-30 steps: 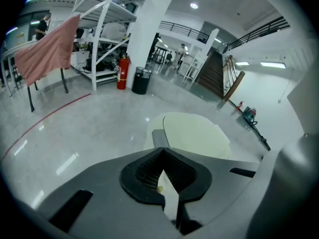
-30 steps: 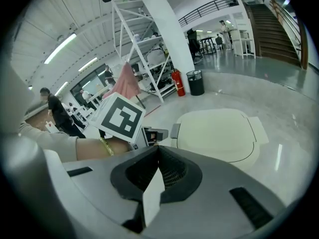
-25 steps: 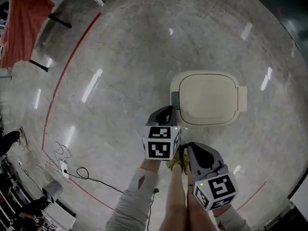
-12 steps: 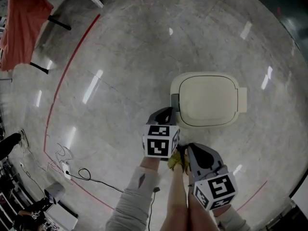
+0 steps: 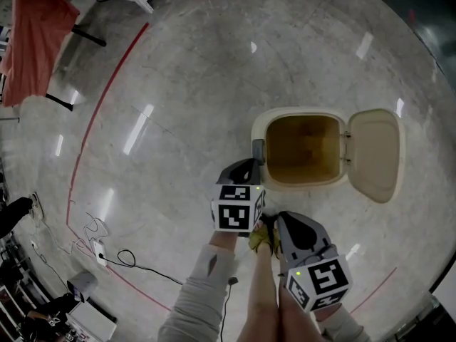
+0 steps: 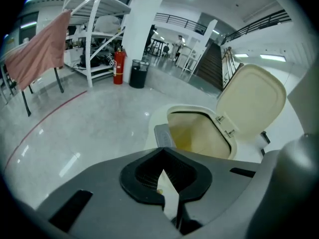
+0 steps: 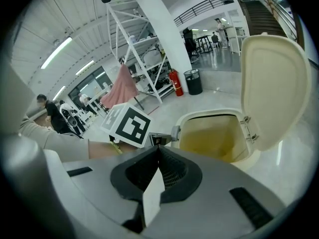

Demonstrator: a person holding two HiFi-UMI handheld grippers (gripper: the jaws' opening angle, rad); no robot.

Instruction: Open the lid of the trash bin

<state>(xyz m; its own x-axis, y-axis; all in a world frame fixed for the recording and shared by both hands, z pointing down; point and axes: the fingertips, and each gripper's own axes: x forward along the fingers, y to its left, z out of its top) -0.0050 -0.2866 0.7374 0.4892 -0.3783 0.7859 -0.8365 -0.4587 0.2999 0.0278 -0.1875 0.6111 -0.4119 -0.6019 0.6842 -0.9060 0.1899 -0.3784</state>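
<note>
The left tool (image 5: 246, 168) has its jaws closed tip to tip with nothing between them, and the left gripper view (image 6: 162, 159) shows only a thin wedge of light behind the meeting tips. The right tool (image 5: 293, 226) is likewise closed and empty (image 7: 158, 156). It sits nearer the person and to the right of the left tool. The left tool's marker cube (image 7: 129, 125) shows just ahead of the right tool's jaws.

The left tool's tips lie just beside a grey tab (image 5: 258, 150) on the near-left edge of the trash bin (image 5: 306, 111); whether they touch it cannot be told. Nothing else stands between either tool and the bin. Below the tools are a pale sleeve (image 5: 196, 298) and the person's legs (image 5: 260, 301).

The floor (image 5: 178, 84) is glossy pale stone with light reflections, crossed by a curved red line (image 5: 100, 98). A black cable (image 5: 125, 258) lies at lower left, well apart from the bin. A salmon cloth (image 5: 32, 34) hangs on a rack at far left. The room is a large hall with a white pillar (image 6: 144, 24), a red fire extinguisher (image 6: 118, 66), a black bin (image 6: 139, 73) and a staircase (image 6: 212, 63).

The trash bin stands on the floor just ahead of the tools. It is cream with a rounded-square rim and a yellowish inside. Its lid (image 5: 375, 155) is swung open on hinges at the far side and stands up behind the opening.
</note>
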